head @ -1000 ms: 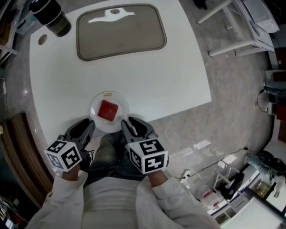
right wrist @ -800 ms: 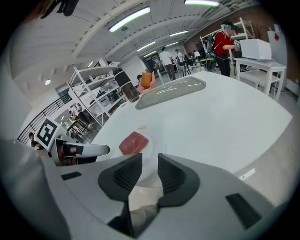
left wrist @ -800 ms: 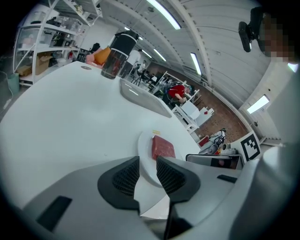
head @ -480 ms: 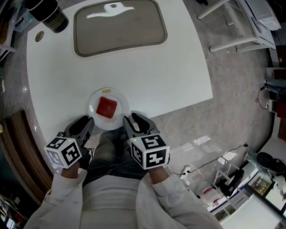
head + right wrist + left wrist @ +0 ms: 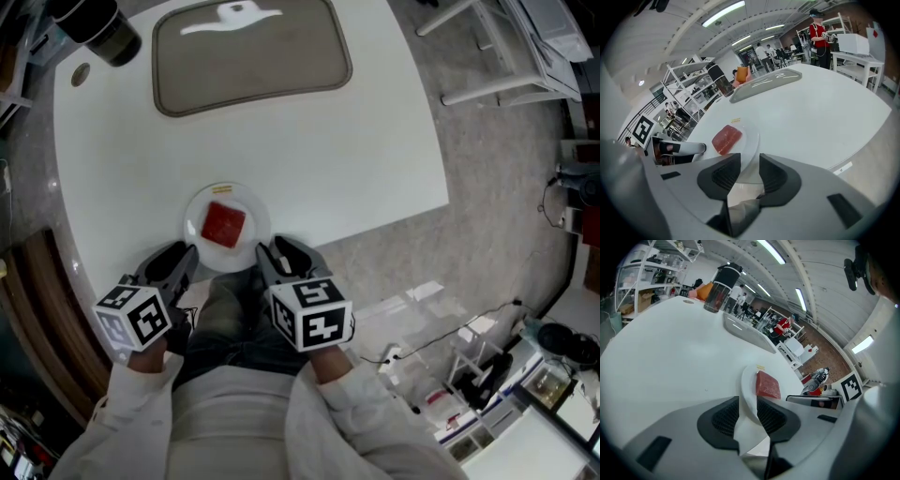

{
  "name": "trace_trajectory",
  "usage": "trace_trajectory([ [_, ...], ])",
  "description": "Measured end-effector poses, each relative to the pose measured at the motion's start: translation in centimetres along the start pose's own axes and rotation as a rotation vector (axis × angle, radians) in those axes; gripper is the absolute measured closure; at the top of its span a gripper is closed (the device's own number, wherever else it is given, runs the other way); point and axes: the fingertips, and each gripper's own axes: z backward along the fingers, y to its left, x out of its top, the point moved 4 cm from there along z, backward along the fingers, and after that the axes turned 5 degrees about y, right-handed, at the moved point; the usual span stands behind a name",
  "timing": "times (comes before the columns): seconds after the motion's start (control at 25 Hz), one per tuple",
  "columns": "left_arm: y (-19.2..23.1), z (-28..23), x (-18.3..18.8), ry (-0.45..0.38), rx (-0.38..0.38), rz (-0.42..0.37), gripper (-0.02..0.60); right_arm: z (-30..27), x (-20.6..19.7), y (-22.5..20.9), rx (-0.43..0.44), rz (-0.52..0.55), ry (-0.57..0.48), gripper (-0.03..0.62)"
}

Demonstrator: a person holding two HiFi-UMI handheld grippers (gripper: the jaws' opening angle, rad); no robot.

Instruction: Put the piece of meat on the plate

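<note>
A red piece of meat (image 5: 224, 225) is seen lying flat at the middle of a small white plate (image 5: 201, 208), which is set on the white table (image 5: 309, 141) close to its near edge. A small yellowish mark is carried on the far rim of the plate.

The left gripper (image 5: 187, 254) is held at the plate's near-left edge and is angled downward. In the left gripper view the rim is shown running into the narrow gap between the two ribbed pads (image 5: 723, 417), and the jaws are closed on that rim. The meat is seen just beyond the jaw tips, resting on the plate and touched by neither pad.

The right gripper (image 5: 274, 251) is held at the plate's near-right edge, just beside it. Its jaws have just been opening and are now spread apart; the plate's near rim is seen in the gap at their tips, but it is not pressed by either pad, and nothing is held.

Farther back on the table a grey-brown tray (image 5: 251, 58) is laid, well apart from the plate. A dark lidded container (image 5: 94, 23) is stood at the far-left corner of the table
</note>
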Motion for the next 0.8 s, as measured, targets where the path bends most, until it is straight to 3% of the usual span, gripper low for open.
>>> trace_trajectory([
  [0.4, -0.55, -0.53, 0.55, 0.012, 0.002, -0.035, 0.48, 0.02, 0.22, 0.06, 0.004, -0.001, -0.004, 0.484],
  [0.8, -0.59, -0.79, 0.78, 0.024, -0.03, -0.001, 0.482, -0.23, 0.28, -0.06, 0.029, -0.069, 0.018, 0.484],
])
